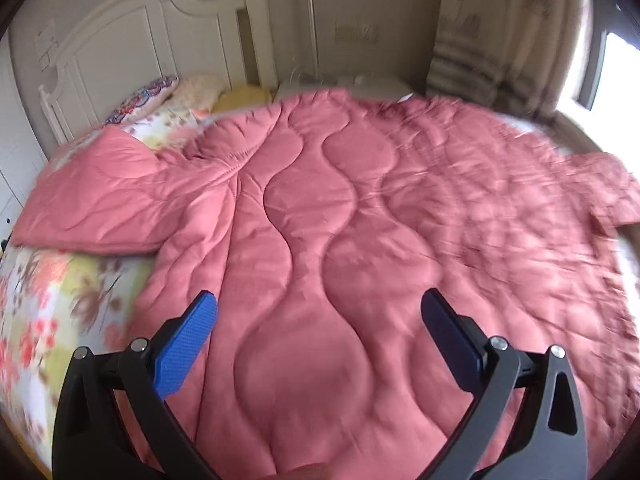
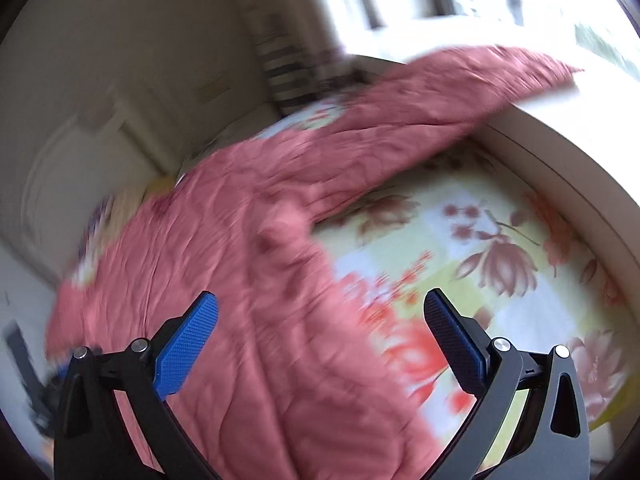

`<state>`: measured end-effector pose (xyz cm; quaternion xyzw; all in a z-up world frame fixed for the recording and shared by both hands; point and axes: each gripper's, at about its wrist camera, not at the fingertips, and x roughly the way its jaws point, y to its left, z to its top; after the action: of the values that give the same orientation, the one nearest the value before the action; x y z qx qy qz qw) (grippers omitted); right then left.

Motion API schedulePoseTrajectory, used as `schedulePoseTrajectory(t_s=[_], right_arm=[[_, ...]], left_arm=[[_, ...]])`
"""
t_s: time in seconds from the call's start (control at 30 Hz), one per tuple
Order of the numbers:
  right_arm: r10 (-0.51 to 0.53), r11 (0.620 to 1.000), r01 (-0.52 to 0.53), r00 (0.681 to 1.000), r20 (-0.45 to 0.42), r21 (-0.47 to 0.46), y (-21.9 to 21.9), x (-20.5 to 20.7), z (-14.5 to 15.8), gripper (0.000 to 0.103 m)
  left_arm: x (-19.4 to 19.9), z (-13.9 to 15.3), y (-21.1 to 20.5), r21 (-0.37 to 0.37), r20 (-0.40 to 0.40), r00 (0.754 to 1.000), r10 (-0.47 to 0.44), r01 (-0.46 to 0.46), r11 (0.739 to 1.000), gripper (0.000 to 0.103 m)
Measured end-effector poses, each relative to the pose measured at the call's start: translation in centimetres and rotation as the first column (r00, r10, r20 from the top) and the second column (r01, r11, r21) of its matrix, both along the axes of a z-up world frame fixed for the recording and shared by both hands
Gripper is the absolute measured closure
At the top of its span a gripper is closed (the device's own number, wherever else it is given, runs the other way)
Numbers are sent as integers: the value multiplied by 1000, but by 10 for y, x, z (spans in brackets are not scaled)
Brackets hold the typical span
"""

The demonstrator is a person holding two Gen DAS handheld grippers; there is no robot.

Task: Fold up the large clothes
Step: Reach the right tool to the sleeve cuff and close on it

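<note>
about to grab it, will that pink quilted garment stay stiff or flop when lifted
The pink quilted garment probably flops: its sleeve drapes over the bed's edge. The puffy padding suggests bulky but fairly light. Both grippers are open.

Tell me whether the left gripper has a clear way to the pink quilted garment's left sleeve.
Probably yes. The left gripper is open above the pink quilted garment; its left sleeve lies spread on the floral bedsheet, nothing covering it.
</note>
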<state>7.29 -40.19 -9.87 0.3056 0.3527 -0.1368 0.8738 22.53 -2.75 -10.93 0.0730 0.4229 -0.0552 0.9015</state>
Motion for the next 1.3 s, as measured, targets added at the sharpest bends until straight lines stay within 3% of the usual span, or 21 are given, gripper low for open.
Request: schedulePoseTrajectory(t_s=[0.07,0.13,0.37,0.53,0.57,0.6,0.67,0.73,0.8,0.87,0.93,0.97,1.0,1.03,1.07,1.1,1.17,1.2,1.3], right_arm=[[-84,992,81,996,23,92,-39,2,-10,4],[-132,980,125,990,38,154,-66,5,-17,4],[-270,936,244,960,73,253,-132,37,-36,5],[-353,900,319,933,69,296,-155,65,-50,26],[-375,897,336,922,92,288,-157,67,-49,37],[-385,903,345,915,123,258,-158,69,-46,52],[-378,922,360,916,136,142,-154,78,-31,64],[-361,930,368,917,171,-9,-137,90,-8,69],[-270,910,319,940,207,-264,-100,109,27,69],[-147,855,231,966,211,-465,-54,125,51,69],[49,737,72,986,160,-672,12,145,65,69],[139,653,-5,984,113,-758,45,155,66,69],[251,531,-109,967,34,-840,88,162,59,69],[318,444,-179,948,-33,-878,121,162,48,67],[378,359,-251,920,-106,-899,151,161,34,55],[433,248,-345,876,-215,-905,182,162,10,42],[458,124,-467,810,-367,-876,213,163,-30,28],[451,98,-497,794,-407,-862,221,160,-46,34],[451,258,-488,824,-343,-834,199,158,-40,23]], left_arm=[[19,-15,0,23,-27,1000,-4,4,1000,2],[28,-28,5,-15,-47,999,-14,13,1000,2],[29,-37,6,-38,-36,999,-19,18,999,2],[28,-37,4,-18,-39,999,-17,16,1000,2],[29,-37,4,-21,-39,999,-17,16,1000,2],[29,-37,5,-24,-39,999,-18,17,1000,2],[28,-37,4,-23,-38,999,-17,16,1000,2],[29,-37,5,-22,-38,999,-17,16,1000,2],[29,-37,5,-23,-38,999,-17,16,1000,2],[29,-37,5,-23,-38,999,-17,16,1000,2],[29,-37,4,-24,-38,999,-17,16,1000,2],[29,-37,5,-23,-38,999,-17,16,1000,2],[29,-37,5,-23,-38,999,-17,16,1000,2],[29,-37,5,-24,-38,999,-17,16,1000,2],[29,-37,5,-24,-38,999,-17,16,1000,2],[29,-37,5,-24,-38,999,-17,16,1000,2],[29,-37,4,-26,-38,999,-18,17,1000,2],[29,-37,4,-27,-39,999,-18,17,999,2],[29,-36,4,-27,-38,999,-18,17,999,2]])
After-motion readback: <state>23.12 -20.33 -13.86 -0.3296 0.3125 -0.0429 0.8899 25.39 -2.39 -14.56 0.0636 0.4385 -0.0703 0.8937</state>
